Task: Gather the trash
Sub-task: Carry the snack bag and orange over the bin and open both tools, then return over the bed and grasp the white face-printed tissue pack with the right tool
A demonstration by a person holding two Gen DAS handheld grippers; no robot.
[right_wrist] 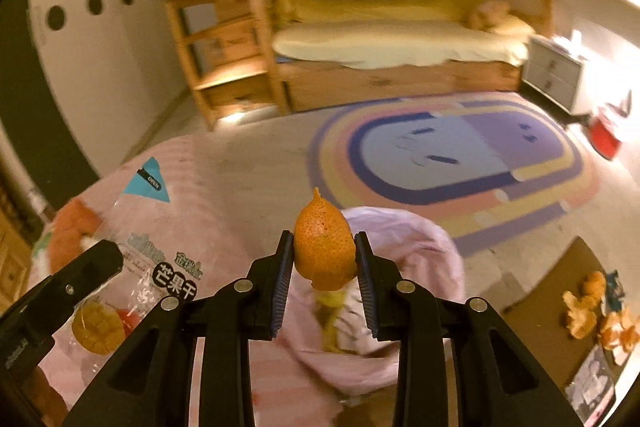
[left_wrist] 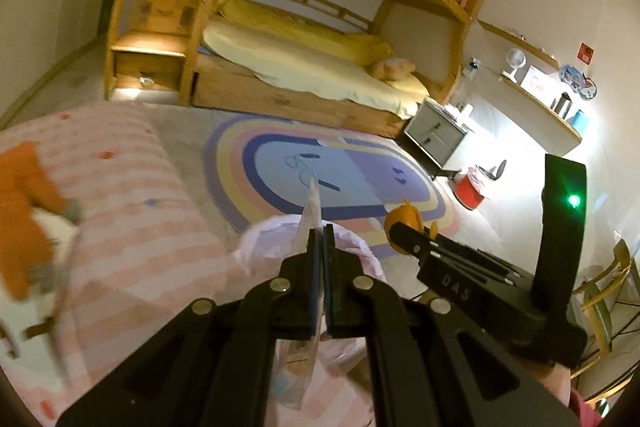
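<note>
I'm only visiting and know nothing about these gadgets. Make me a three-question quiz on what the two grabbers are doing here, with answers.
1. True or false: the right gripper is shut on a piece of orange peel.
2. What does the left gripper hold? A) a clear snack wrapper B) a spoon C) a sock
3. Fill in: below both grippers sits a bin lined with a ______ bag.

Key
1. True; the peel sits pinched between the two pads.
2. A; the clear snack wrapper is clamped edge-on in shut jaws, and the right wrist view shows its mango print.
3. Pink.
</note>
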